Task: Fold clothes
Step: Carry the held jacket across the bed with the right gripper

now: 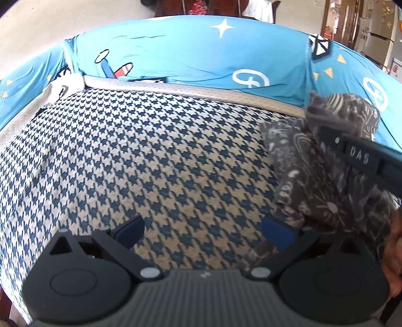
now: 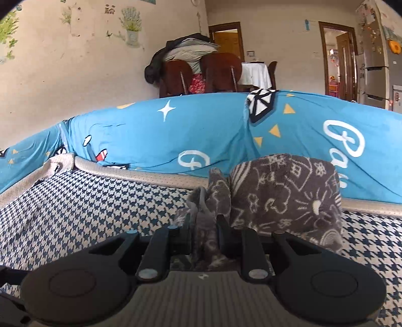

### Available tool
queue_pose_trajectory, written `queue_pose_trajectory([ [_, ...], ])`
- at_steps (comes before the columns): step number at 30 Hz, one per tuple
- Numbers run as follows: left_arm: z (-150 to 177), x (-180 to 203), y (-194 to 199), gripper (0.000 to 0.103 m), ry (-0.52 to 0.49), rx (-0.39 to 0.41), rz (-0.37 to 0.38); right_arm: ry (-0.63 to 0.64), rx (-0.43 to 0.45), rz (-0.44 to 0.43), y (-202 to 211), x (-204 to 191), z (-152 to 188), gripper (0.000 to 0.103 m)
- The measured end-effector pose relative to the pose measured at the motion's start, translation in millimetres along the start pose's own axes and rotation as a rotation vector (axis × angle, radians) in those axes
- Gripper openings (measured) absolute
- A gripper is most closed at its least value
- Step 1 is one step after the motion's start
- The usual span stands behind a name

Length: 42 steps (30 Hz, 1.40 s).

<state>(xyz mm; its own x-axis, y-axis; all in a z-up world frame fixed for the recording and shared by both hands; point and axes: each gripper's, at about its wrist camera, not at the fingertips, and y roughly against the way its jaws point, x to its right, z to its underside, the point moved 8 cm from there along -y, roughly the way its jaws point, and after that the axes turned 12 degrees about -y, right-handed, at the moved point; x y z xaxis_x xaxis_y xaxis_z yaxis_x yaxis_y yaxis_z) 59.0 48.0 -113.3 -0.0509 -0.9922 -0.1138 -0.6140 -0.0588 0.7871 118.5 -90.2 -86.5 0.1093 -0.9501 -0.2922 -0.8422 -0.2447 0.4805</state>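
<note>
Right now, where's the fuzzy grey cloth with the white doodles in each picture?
Left wrist view: grey cloth at the right edge, the right gripper over it.
Right wrist view: it sits centre-right, a bunch pinched between the right gripper's jaws.
Shared landmark: blue cover's white star.

We saw a houndstooth cover [image 1: 140,156], navy on cream, filling the lower frame, w/ a grey mesh border [image 1: 191,90] along its far edge. Behind it ran a blue cartoon-print sheet [image 2: 191,130] w/ white stars. Upper center stood brown chairs [image 2: 221,73] piled w/ bedding [image 2: 191,47]. Upper right: a wooden door [image 2: 344,57] & a fridge [image 2: 374,60]. Upper left: plant decals [image 2: 130,22] on the wall.
</note>
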Motion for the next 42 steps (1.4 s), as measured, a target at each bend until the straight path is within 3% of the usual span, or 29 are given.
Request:
queue_pose_trajectory([
  [5, 1.3, -5.7, 2.0, 0.103, 0.009, 0.002, -0.016, -0.062, -0.076, -0.117, -10.2, -8.5, 11.9, 0.025],
  [14, 0.8, -9.0, 1.4, 0.103, 0.022, 0.004, -0.038, -0.127, -0.128, -0.198, 15.0, -8.1, 4.5, 0.027],
  [21, -3.4, -6.6, 8.8, 0.103, 0.029, 0.027, -0.022, -0.174, -0.080, -0.100, 44.5, 12.9, -7.7, 0.029],
  [26, -4.5, -9.3, 9.0, 0.103, 0.046, 0.027, -0.017, -0.237, -0.079, -0.051, 51.2, 37.8, -3.4, 0.037],
  [33, -5.3, -12.7, 8.0, 0.103, 0.066, 0.027, -0.014, -0.234, -0.132, -0.059, 37.7, 37.3, 16.9, 0.040],
  [36, -5.1, -13.5, 8.1, 0.103, 0.068, 0.027, -0.018, -0.265, -0.152, -0.114, 35.9, 31.3, 21.7, 0.041],
  [38, -5.6, -14.9, 8.6, 0.103, 0.077, 0.029, -0.013, -0.244, -0.165, -0.156, 36.6, 22.0, 24.6, 0.041],
  [42, -7.2, -18.6, 11.2, 0.103, 0.090, 0.038, -0.018, -0.164, -0.173, -0.159, 33.6, 7.2, 34.4, 0.041],
])
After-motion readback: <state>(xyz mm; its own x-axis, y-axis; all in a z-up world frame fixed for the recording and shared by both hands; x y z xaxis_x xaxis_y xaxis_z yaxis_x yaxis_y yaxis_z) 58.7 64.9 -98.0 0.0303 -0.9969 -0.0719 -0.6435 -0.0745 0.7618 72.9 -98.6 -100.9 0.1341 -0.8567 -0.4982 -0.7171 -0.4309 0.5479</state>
